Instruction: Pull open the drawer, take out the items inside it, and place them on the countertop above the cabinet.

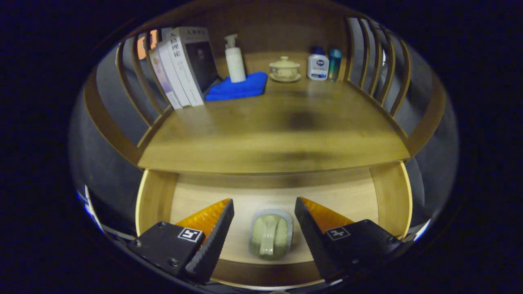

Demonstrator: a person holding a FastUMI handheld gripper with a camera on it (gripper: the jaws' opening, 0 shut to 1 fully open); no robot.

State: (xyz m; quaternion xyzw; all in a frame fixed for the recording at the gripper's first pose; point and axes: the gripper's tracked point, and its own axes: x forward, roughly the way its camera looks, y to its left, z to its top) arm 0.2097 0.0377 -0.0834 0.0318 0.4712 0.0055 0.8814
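Gripper view.

One drawer [157, 196], pulled open: pale wood, smooth floor, shallow walls, set under the front edge of the desk.

One item inside the drawer: small pale green moulded object [270, 236], rounded, glossy, seated in a clear plastic tray with rounded corners. Lying on the drawer floor near the front wall, directly between the two fingers, touching neither.

One gripper [264, 218], two fingers [212, 232], spread wide apart, wedge-shaped with ribbed inner faces, holding nothing. Hanging over the open drawer, tips pointing toward the far wall of the drawer.

One desk [278, 139]: golden-brown wood, visible grain, broad bare stretch near the front, darker shadowed patch at centre. Curved slatted rails [369, 53] of the same wood on left and right sides.

At far left of the desk: books [184, 67], about four, upright and leaning left against the slats, pale spines.

One blue cloth [239, 87], soft, folded flat, just right of the books.

One white pump bottle [235, 59], tall and cylindrical, standing on the cloth.

One lidded cup [284, 68], cream-coloured ceramic, on a matching saucer, far centre.

Two small bottles at far right, side by side: one white bottle with blue cap [318, 65], one teal bottle [335, 63], slimmer.
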